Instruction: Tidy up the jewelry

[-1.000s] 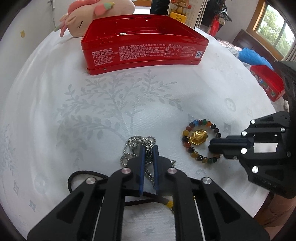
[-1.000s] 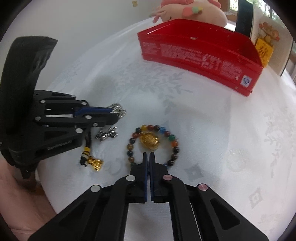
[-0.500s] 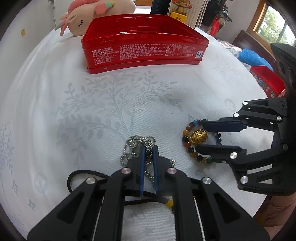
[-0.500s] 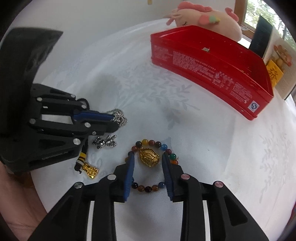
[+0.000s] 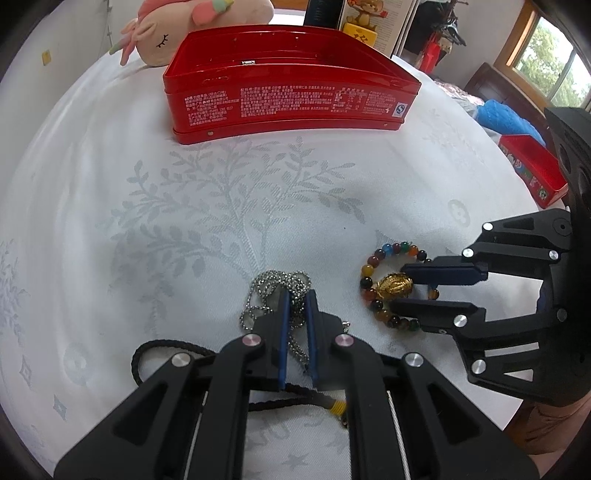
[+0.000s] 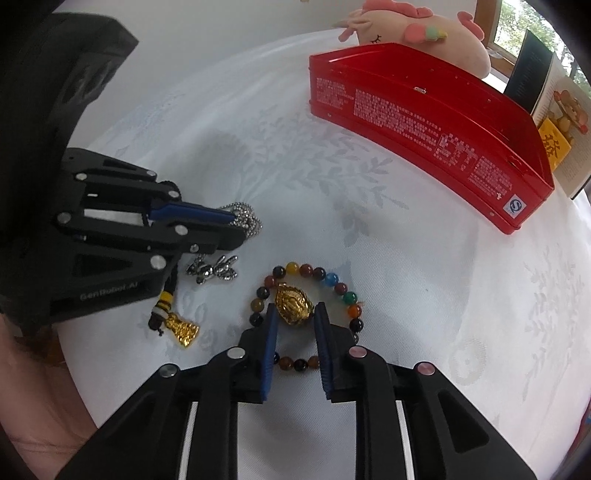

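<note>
My left gripper [image 5: 295,295] is shut on a silver ball-chain necklace [image 5: 280,280] that lies bunched on the white tablecloth; it also shows at the left [image 6: 236,225] over that chain [image 6: 247,218]. A bracelet of coloured beads [image 6: 330,277] with a gold charm [image 6: 293,302] lies to its right. My right gripper [image 6: 295,312] straddles the charm, its jaws closing with the pads close beside it; from the left wrist it [image 5: 399,286] reaches in over the bracelet [image 5: 391,249]. The open red tin [image 5: 288,99] stands at the back.
A black cord [image 5: 147,354] with a gold pendant [image 6: 181,330] and a small silver charm [image 6: 214,271] lie under the left gripper. A pink plush toy [image 5: 177,22] and boxes sit behind the tin. A second red tin [image 5: 532,170] is at the right edge.
The right gripper went from shut to open, moved forward over the bracelet, and its jaws have narrowed around the gold charm. The left gripper kept still on the chain.
</note>
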A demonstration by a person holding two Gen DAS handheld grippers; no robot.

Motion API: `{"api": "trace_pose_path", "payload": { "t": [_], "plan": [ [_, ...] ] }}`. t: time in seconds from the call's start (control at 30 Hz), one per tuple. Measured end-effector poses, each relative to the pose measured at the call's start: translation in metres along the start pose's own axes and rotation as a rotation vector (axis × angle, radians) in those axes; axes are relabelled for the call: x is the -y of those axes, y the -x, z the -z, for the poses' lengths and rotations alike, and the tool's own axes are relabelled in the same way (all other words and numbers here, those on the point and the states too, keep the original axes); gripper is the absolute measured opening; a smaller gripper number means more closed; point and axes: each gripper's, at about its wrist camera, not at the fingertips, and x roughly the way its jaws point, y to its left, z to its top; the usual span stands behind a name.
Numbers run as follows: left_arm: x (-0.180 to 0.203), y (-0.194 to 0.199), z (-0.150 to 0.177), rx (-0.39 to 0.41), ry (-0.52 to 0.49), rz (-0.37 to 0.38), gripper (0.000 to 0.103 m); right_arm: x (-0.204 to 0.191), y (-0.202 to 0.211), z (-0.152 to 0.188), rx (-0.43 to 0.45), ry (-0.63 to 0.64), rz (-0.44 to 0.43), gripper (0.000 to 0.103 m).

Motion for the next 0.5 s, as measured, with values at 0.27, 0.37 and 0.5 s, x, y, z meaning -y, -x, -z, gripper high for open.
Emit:
{"api": "trace_pose_path", "payload": {
  "t": [0.27, 0.37, 0.5],
  "plan": [
    [0.002, -0.001, -0.001, 0.010, 0.002, -0.004, 0.007, -0.005, 0.003, 0.005, 0.019, 0.008, 0.035, 0.020],
    [0.000, -0.001, -0.001, 0.022, 0.023, 0.006, 0.005, 0.000, 0.014, 0.010, 0.049, -0.029, 0.036, 0.020],
    [-0.006, 0.009, -0.005, 0.058, 0.063, 0.040, 0.005, 0.012, 0.033, 0.013, 0.105, -0.072, -0.002, 0.020]
  ]
}}
